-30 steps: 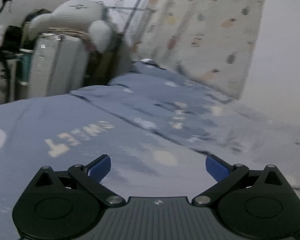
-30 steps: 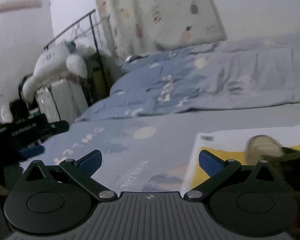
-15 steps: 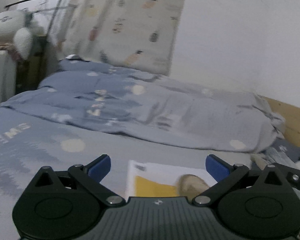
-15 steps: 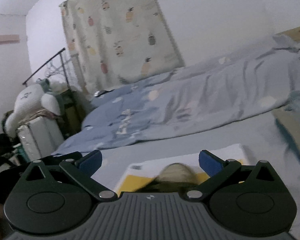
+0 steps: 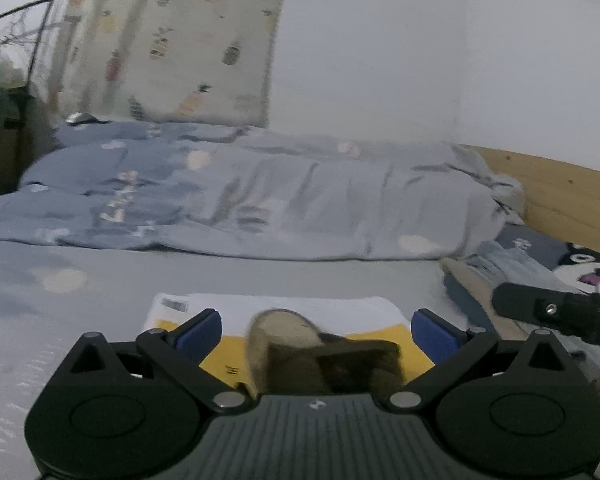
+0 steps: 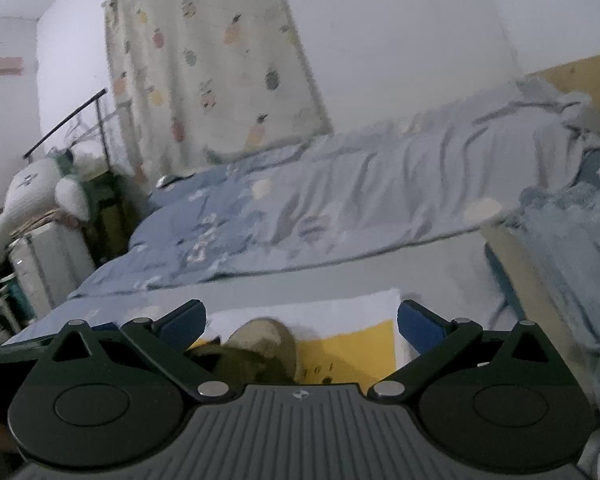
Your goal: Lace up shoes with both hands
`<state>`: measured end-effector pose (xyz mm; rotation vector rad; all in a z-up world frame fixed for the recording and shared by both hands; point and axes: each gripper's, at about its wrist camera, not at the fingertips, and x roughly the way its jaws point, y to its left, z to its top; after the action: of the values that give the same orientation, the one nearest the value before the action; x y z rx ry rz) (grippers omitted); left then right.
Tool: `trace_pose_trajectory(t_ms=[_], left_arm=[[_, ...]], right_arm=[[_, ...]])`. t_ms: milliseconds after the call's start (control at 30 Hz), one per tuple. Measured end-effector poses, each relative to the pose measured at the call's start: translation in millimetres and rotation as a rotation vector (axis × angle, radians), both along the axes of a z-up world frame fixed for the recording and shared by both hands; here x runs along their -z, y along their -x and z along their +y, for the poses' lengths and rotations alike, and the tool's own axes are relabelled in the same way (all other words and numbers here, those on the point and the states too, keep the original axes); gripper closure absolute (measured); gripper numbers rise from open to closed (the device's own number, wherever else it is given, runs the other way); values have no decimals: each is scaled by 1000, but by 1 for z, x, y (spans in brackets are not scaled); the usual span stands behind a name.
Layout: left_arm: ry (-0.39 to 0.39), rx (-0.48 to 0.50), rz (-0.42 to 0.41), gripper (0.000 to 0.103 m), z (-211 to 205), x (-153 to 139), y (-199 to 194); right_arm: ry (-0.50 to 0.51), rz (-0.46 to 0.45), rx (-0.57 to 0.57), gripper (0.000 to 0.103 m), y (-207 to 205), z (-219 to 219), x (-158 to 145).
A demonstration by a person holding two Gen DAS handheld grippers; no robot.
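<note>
Both views have swung off the bedding since a second ago and now centre on the shoe [image 5: 300, 344], toe pointing away, sitting on a white-and-yellow sheet [image 5: 340, 308] on the bed [image 5: 260, 272]. Left gripper [image 5: 316, 330] is spread wide, empty, shoe between its blue pads [image 5: 200, 332]. Right gripper [image 6: 300, 326] is also wide apart, shoe nearer its left finger. Laces are not discernible; the shoe's rear is cut off by the gripper bodies, and everything is blurry.
</note>
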<state>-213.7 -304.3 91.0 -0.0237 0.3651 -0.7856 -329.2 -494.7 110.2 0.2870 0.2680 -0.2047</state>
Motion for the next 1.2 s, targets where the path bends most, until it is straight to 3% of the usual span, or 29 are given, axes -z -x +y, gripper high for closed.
trace_pose_trajectory(t_ms=[167, 300, 433, 567, 633, 800, 967, 1200], left_arm=[[4, 35, -1, 0, -7, 6, 0], [25, 0, -61, 0, 0, 6, -1], [36, -40, -48, 0, 10, 6, -13], [29, -48, -33, 0, 12, 8, -20], [33, -40, -34, 0, 10, 8, -19], [47, -6, -33, 0, 6, 4, -16], [74, 33, -14, 0, -4, 1, -12], [86, 60, -5, 0, -22, 2, -2]], right_arm=[[13, 4, 6, 0, 3, -5, 4], [-13, 0, 73, 0, 7, -16, 7], [-76, 50, 142, 2, 5, -34, 12], [-69, 83, 156, 22, 4, -44, 17], [-74, 103, 151, 25, 6, -47, 20], [-103, 156, 139, 45, 15, -57, 31], [-131, 210, 128, 54, 23, -66, 43], [-223, 270, 126, 56, 40, -81, 61]])
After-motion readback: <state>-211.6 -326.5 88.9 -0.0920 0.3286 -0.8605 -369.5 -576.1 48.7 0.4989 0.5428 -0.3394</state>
